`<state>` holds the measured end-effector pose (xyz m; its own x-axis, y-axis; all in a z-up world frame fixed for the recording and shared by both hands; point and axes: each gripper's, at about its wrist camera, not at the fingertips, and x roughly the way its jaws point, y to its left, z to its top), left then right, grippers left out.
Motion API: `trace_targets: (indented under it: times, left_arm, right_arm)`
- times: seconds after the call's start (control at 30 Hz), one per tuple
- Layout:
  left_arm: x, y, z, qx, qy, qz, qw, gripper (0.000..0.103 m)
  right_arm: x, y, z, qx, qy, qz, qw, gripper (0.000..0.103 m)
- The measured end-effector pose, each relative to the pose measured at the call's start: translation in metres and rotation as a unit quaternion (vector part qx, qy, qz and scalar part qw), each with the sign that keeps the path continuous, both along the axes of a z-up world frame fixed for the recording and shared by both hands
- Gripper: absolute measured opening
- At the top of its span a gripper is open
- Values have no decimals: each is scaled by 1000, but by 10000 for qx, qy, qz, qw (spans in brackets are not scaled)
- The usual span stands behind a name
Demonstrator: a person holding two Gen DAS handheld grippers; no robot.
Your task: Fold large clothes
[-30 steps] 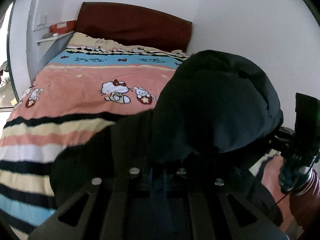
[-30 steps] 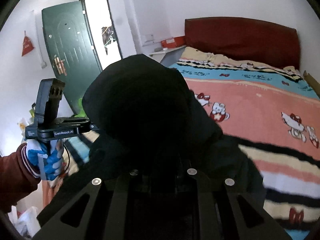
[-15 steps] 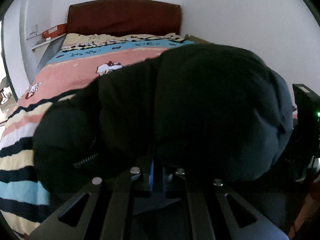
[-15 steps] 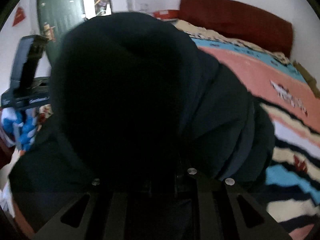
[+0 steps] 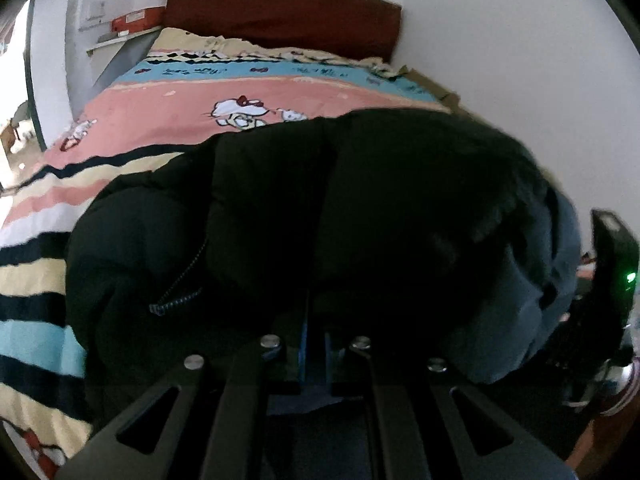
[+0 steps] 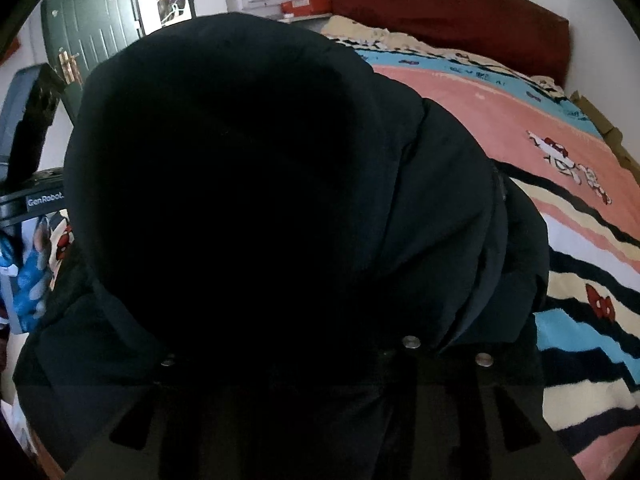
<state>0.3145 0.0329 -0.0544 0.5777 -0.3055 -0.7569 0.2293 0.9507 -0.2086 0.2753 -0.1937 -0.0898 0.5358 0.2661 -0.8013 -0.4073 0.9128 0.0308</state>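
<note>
Black, padded and bulky, the hooded jacket (image 5: 360, 220) lay heaped on the striped cartoon-print bedspread (image 5: 168, 128), directly ahead of both grippers and filling most of each view. Its hood (image 6: 224, 168) bulged up in front of the right gripper (image 6: 320, 364), and a zipper (image 5: 180, 280) ran down a fold ahead and to the left of the left gripper (image 5: 316, 344).

As a judgement, the folding was at an early stage: the jacket had been brought down onto the bed, but it sat as a rounded mound with no flat panel or clean crease visible. Spreading it, bringing the sleeves in and folding the body all seemed left to do.

The left gripper's blue pads (image 5: 304, 344) stood almost together, pinching dark fabric at the jacket's near edge. The right gripper's jaws had just been opening; they were buried in dark cloth, so it probably no longer gripped the jacket, though I could not tell that for certain. The person's hand in a blue patterned glove (image 6: 32, 288) showed far to the left of the right gripper.
</note>
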Motion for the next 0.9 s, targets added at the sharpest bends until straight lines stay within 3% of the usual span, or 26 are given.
trace_targets:
  times: [0.27,0.37,0.5,0.67,0.73,0.83,0.9]
  left_arm:
    - [-2,-7,-11,106,66,364,9993,7]
    - [-3,-1,-5,-15,71,354,9993,8]
    - [-1,2,0,-84,87,348,9993,9]
    - [-3,-2,1,55,60,342,9994,9]
    - [-8,-1,6,89,69,332,9994,13]
    - [-27,3,16,312,106,34,9995,36]
    - [-41,12,29,468,11,-47,9989,39]
  right_arm:
    - [-7,11,-7,-415,-160,37,9990,45]
    - [-11,12,-1,-430,-209,143,9988,54]
    - [-17,18,0,-460,-284,354,9979,79]
    - [-21,26,0,-526,-344,487,9968,84]
    - [-25,22,6,-441,-354,545,9969,84]
    - [-44,14,16,-436,-385,753,9955,85]
    - [-58,4,26,-366,-335,932,9944,86]
